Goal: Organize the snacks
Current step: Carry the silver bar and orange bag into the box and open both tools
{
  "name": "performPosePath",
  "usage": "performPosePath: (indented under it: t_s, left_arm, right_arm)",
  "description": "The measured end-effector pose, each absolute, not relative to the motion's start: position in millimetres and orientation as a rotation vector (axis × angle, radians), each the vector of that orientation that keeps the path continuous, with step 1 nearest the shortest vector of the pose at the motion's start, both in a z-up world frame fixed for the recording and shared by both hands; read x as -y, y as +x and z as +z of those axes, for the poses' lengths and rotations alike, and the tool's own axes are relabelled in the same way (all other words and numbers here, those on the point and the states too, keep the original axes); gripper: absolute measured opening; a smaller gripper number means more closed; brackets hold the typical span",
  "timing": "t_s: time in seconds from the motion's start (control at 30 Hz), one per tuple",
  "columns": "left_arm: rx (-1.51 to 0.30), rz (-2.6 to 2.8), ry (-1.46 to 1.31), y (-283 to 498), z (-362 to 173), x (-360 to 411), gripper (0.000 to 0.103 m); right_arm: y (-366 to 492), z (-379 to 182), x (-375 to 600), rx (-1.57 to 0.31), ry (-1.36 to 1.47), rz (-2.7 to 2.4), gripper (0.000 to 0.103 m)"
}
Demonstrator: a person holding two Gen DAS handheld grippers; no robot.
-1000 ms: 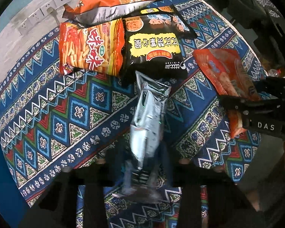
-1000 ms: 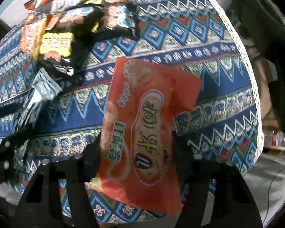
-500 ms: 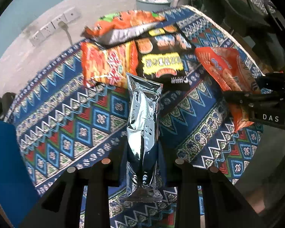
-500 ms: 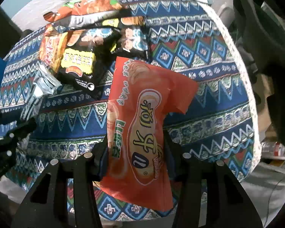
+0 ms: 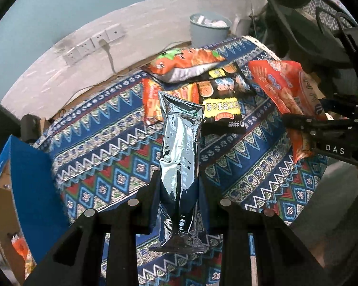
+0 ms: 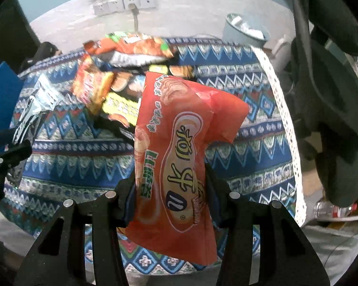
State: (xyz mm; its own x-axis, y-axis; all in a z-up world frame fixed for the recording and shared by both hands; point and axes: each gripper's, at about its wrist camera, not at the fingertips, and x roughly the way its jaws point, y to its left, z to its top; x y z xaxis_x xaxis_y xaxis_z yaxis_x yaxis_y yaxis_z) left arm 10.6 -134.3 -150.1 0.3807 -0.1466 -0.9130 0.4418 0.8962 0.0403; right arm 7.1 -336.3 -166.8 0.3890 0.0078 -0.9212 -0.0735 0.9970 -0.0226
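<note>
My left gripper (image 5: 179,190) is shut on a long silver foil snack bag (image 5: 180,147) and holds it up above the patterned table (image 5: 112,166). My right gripper (image 6: 170,190) is shut on an orange-red snack bag (image 6: 179,152), also lifted off the table; that bag shows at the right of the left wrist view (image 5: 284,90). On the far side of the table lie a black and yellow bag (image 5: 224,100), an orange noodle-snack bag (image 5: 152,100) and an orange and green bag (image 5: 188,64).
A blue cardboard box (image 5: 23,186) with snacks inside stands at the left of the table. A grey bin (image 5: 208,29) stands by the wall behind. A dark chair (image 6: 334,95) is at the right. A plastic bottle (image 6: 334,211) lies on the floor.
Both grippers have risen and pulled back from the table, lifting the silver bag and the orange-red bag clear of the cloth. The wall and the blue box have come into view.
</note>
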Motion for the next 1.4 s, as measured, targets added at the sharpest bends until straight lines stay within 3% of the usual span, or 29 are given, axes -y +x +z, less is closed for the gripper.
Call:
performPosePath:
  t_s: [0.67,1.4]
  left_arm:
    - [-1.02,-0.253,0.265,-3,-98,71,0.029]
    - [-0.987,-0.081,0.142,-2,-76,-33,0.029]
  right_arm:
    - [12,-102,250,-0.989,-0.143,0.227,0.048]
    - [42,-74,121,-0.939,-0.265,0.486,0.048]
